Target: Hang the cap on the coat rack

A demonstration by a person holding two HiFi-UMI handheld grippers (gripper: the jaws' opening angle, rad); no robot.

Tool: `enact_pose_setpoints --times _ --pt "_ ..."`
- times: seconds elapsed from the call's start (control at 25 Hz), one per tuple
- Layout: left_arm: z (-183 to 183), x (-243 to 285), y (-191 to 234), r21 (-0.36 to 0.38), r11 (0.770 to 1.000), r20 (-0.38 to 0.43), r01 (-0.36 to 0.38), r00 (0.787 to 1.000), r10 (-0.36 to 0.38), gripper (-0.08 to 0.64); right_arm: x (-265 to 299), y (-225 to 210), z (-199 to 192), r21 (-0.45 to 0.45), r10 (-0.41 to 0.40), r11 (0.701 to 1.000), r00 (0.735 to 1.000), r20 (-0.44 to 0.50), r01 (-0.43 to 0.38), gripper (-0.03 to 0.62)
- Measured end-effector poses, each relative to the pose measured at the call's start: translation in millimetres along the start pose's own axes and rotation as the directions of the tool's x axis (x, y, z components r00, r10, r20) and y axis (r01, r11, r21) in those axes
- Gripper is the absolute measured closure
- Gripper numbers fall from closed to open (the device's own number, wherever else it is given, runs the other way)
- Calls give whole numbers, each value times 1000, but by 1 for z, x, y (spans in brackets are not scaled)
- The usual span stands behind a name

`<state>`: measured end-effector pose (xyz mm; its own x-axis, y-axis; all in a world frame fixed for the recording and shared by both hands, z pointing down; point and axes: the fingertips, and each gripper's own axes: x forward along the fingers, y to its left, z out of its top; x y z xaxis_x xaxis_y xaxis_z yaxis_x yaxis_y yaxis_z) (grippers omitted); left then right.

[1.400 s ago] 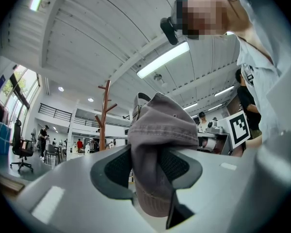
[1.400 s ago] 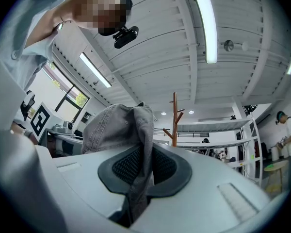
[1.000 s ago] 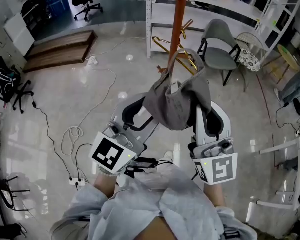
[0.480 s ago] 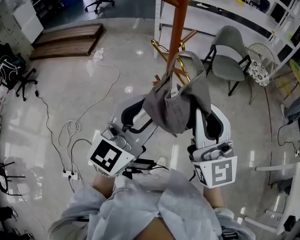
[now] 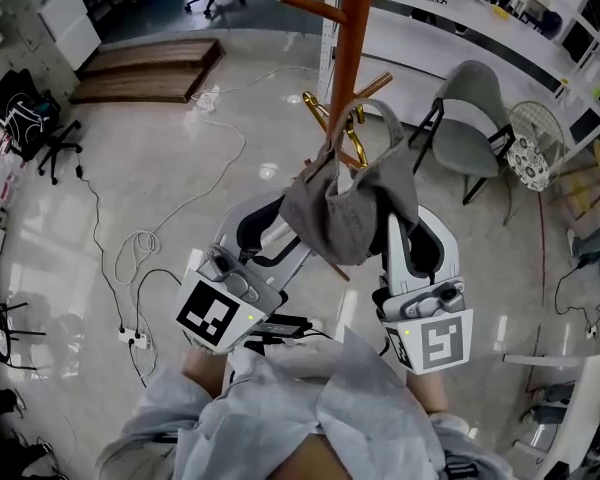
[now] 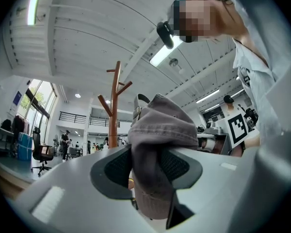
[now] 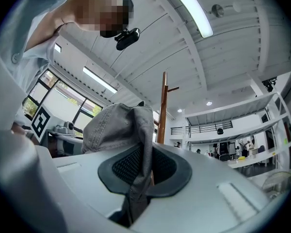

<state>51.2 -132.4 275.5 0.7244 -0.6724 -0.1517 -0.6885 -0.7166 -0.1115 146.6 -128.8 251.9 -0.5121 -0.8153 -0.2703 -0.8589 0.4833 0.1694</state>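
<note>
A: Head view. The grey fabric cap point(image 5: 352, 203) is slung between the left gripper point(image 5: 283, 213) and the right gripper point(image 5: 410, 230), in front of the orange-brown wooden coat rack point(image 5: 348, 58). It's not hung yet.

B: Why two grips?

A: Probably to keep the crown spread and the rear strap lifted so a peg can slip through. This view shows the most of the slanted wooden peg point(image 5: 312, 2) up top and another lower on the right. The cap overlaps the pole here, so I can't tell if they touch.

B: Left gripper view?

A: The jaws are clamped on a bunched fold of the cap, with cloth hanging down between the pads. The rack looks some way beyond the cap and off to the left, a gap the head view hides.

B: Right gripper view?

A: Also closed on the cap, with a thin fold of its edge pinched between the pads. The pole rises just behind the fabric. From the head view both pinches sit under the cloth, so only the gripper views show them.
</note>
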Motion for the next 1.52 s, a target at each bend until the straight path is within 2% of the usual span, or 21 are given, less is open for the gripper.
enact_pose_setpoints --times 0.36,1.04,1.52 --pt "1 3 7 2 1000 -2 -31 1000 31 388 9 -2 -2 14 16 1000 1000 5 -16 554" --pt "1 4 17 -2 1000 8 -17 1000 17 388 16 1 -1 -2 -3 1000 1000 12 3 554" --pt "2 -5 48 -4 999 31 -35 999 36 388 43 16 -3 -22 4 1000 1000 9 -4 554"
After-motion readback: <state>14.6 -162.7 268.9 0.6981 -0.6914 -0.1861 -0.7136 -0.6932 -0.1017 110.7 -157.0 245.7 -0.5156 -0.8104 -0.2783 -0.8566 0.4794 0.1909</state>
